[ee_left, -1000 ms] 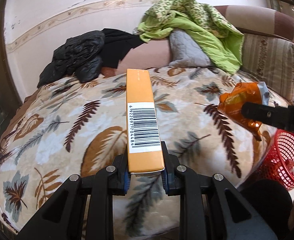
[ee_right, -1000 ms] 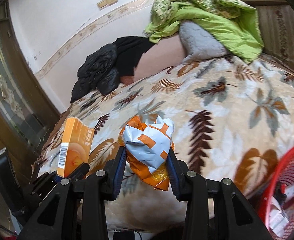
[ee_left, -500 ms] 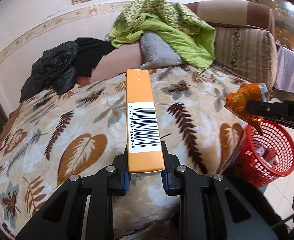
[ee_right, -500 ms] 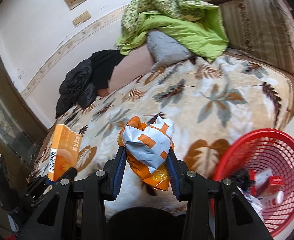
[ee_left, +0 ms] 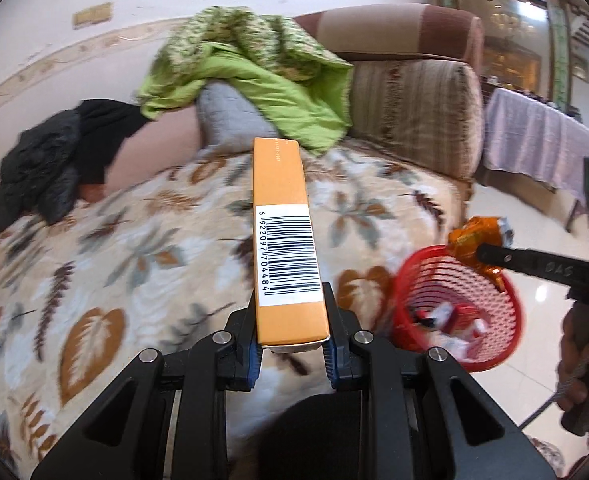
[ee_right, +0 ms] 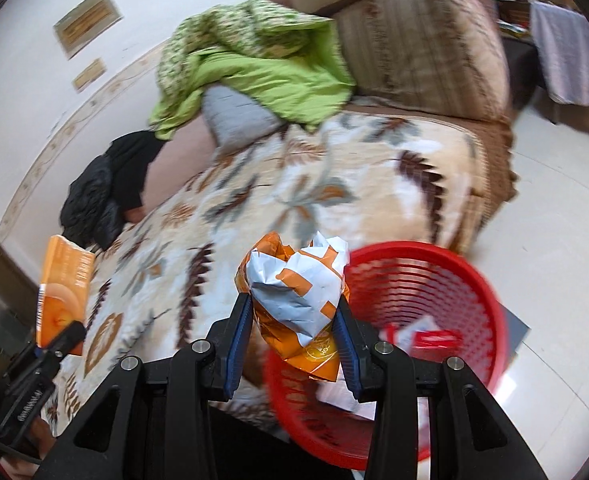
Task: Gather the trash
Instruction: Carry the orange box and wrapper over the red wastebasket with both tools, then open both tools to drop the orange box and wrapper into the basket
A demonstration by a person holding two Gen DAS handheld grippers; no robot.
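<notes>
My left gripper (ee_left: 290, 344) is shut on a long orange box (ee_left: 284, 236) with a barcode label, held over the front edge of the sofa. My right gripper (ee_right: 294, 344) is shut on a crumpled orange and white wrapper (ee_right: 298, 284), held above the near rim of a red mesh basket (ee_right: 434, 280). In the left wrist view the wrapper (ee_left: 474, 240) hangs over the basket (ee_left: 454, 312), which holds red and white trash. The orange box also shows in the right wrist view (ee_right: 62, 292), at the far left.
The sofa carries a leaf-patterned blanket (ee_left: 134, 248), a green quilt (ee_left: 254, 64), a grey pillow (ee_left: 230, 116) and black clothes (ee_left: 46, 160). A striped armrest (ee_left: 414, 112) stands right. The basket sits on a pale tiled floor (ee_right: 554, 220). A cloth-covered table (ee_left: 542, 140) is behind.
Both grippers have swung right, away from the sofa middle. The red basket has come closer and now lies under the wrapper. Both grips are unchanged.
</notes>
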